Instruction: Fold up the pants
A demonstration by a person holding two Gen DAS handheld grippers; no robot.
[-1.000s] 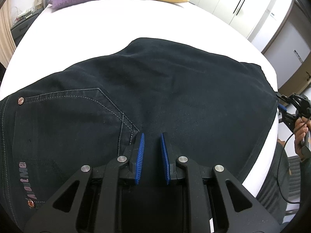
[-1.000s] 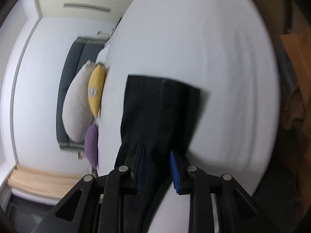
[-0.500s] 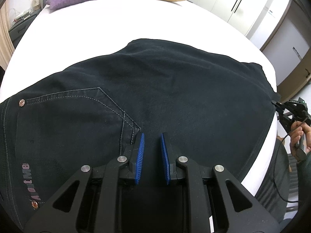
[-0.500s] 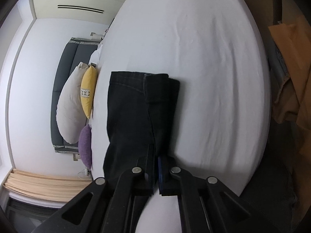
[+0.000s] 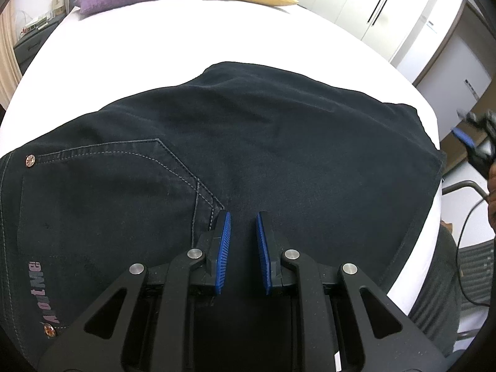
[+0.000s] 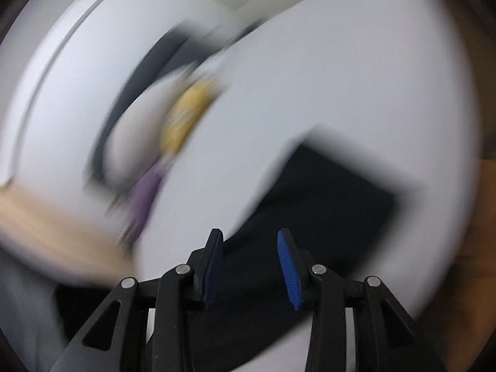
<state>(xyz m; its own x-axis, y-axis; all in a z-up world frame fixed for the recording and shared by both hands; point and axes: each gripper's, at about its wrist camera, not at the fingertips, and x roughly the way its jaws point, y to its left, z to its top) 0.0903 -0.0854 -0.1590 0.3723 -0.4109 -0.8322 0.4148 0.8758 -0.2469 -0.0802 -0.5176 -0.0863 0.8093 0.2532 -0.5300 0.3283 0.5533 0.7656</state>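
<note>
Both hand-held grippers work the dark denim pants spread flat on the white bed: the left hand-held gripper sits over the seat by the back pocket, its narrow gap apparently pinching cloth, while the right hand-held gripper is opening, empty, above the leg end. One fold looks laid; next the right needs a fresh hold.

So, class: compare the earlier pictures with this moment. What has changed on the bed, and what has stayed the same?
The right gripper has let go of the pants' leg end; its jaws are opening, nothing between them, and it has lifted clear. The left gripper stays put over the pocket corner, and the pants lie as before.
</note>
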